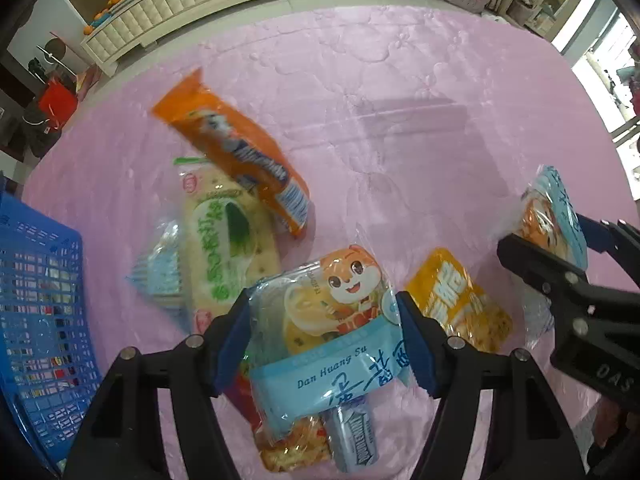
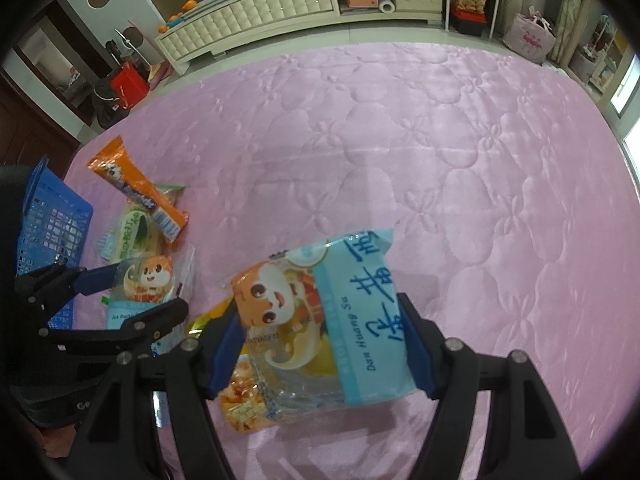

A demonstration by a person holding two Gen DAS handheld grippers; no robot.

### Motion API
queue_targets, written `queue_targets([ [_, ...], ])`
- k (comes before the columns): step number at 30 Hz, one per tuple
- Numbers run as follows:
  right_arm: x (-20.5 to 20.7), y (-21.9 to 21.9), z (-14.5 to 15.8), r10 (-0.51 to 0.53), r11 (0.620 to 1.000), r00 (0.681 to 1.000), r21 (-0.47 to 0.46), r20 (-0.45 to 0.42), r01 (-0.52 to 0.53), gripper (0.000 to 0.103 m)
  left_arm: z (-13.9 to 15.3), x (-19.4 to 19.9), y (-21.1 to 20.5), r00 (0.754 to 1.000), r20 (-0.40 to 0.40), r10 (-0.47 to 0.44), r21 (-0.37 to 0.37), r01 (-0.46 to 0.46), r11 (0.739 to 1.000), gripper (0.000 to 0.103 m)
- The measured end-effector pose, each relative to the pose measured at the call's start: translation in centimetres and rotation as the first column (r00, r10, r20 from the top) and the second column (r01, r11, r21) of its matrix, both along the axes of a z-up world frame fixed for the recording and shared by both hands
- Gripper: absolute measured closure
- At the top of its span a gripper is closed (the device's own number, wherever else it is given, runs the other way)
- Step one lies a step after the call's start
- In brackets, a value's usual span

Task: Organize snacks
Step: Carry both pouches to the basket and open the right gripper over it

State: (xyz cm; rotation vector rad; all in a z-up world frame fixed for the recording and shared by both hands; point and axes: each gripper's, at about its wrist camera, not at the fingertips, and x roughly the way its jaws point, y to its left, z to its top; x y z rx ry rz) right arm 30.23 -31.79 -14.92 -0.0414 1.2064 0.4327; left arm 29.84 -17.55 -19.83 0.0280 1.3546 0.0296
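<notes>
Your blue basket sits at the left edge of the pink quilt; what it holds is unclear. Your left gripper straddles a pastry pack reading "Dan Huang Su" that lies on the snack pile; pad contact is unclear. Your right gripper clamps a matching pack above the quilt. An orange bar lies on a green-lettered cracker pack.

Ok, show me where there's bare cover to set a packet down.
Free: the pink bed cover beyond and right of the right gripper, toward the cabinet. Crowded: the snack pile between the blue basket and the left gripper.
</notes>
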Motion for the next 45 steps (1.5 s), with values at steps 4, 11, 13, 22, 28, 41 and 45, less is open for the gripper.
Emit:
queue_targets([
  [4, -0.8, 0.5, 1.5, 0.001, 1.0, 1.0, -0.012, 0.018, -0.001, 0.029, 2.2, -1.7, 1.3, 0.999, 0.04, 0.005, -0.024, -0.004, 1.0, 0.036],
  [11, -3.5, 1.9, 6.0, -0.015, 1.0, 0.997, 0.01, 0.079, 0.014, 0.029, 7.6, -5.7, 3.7, 0.99, 0.139, -0.004, -0.068, 0.014, 0.998, 0.036],
  [13, -4.4, 2.6, 7.2, -0.017, 1.0, 0.995, 0.015, 0.098, 0.016, 0.029, 8.9, -6.4, 4.3, 0.985, 0.171, -0.008, -0.077, 0.022, 0.997, 0.036],
  [22, -8.8, 8.6, 12.1, 0.05, 0.999, 0.984, 0.012, 0.172, -0.053, 0.029, 14.8, -10.3, 10.4, 0.959, 0.281, 0.045, -0.123, -0.01, 0.992, 0.036],
  [28, -11.1, 14.2, 14.4, 0.113, 0.993, 0.968, 0.009, 0.223, -0.118, 0.029, 17.1, -14.1, 16.1, 0.941, 0.328, 0.087, -0.118, -0.051, 0.992, 0.036],
  [41, -15.0, 27.5, 15.2, 0.293, 0.954, 0.925, -0.007, 0.241, -0.301, 0.029, 18.6, -20.0, 29.5, 0.911, 0.357, 0.208, -0.11, -0.18, 0.977, 0.036],
  [45, -15.6, 31.0, 14.4, 0.329, 0.942, 0.917, -0.009, 0.224, -0.336, 0.029, 18.4, -21.0, 32.7, 0.903, 0.355, 0.243, -0.108, -0.218, 0.97, 0.036],
])
